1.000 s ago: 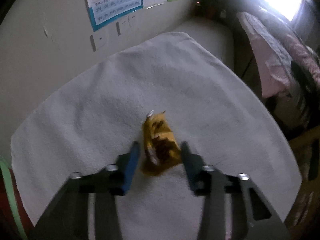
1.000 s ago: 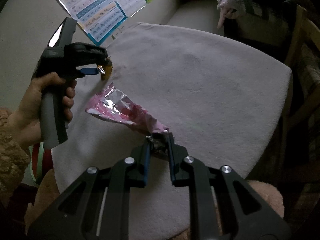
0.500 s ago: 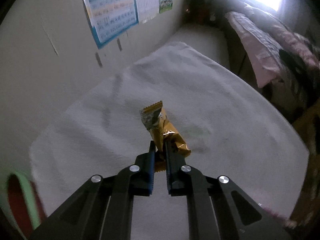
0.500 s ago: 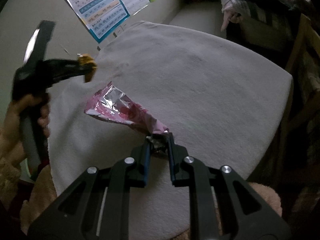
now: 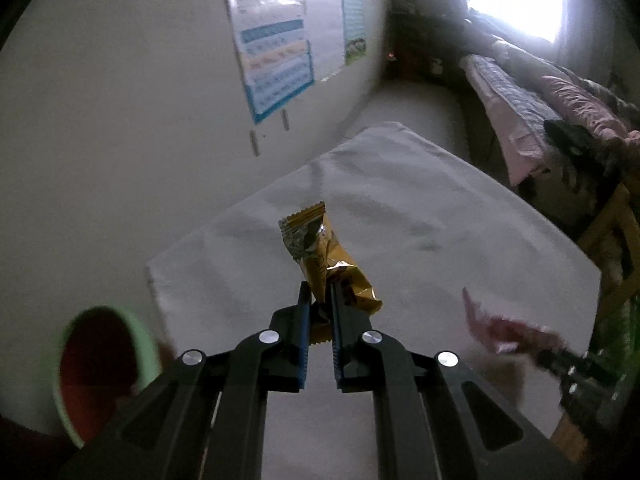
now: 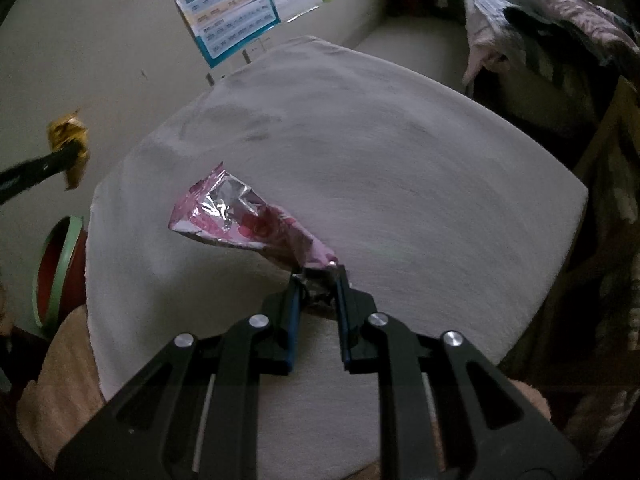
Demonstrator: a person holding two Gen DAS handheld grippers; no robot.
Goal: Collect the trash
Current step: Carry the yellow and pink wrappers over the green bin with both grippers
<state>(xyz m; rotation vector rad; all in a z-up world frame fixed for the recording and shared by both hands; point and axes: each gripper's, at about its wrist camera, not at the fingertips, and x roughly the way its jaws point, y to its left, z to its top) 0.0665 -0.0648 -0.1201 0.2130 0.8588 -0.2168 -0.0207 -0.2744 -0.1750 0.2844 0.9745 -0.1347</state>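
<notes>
Gripping only an edge, the left claw (image 5: pixel 320 308) clamped the yellow wrapper (image 5: pixel 320 252), the right claw (image 6: pixel 316 284) the pink wrapper (image 6: pixel 240 220); either could slip before reaching the bin (image 5: pixel 100 364).

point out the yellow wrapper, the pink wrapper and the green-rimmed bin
yellow wrapper (image 5: pixel 320 240): left wrist view, its upper body.
pink wrapper (image 6: pixel 240 220): right wrist view, its crinkled middle.
green-rimmed bin (image 5: pixel 146 344): left wrist view, its right rim.

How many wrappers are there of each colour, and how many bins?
Yellow wrapper, held in the left gripper: 1
Pink wrapper, held in the right gripper: 1
Green-rimmed bin: 1
Total: 3
</notes>
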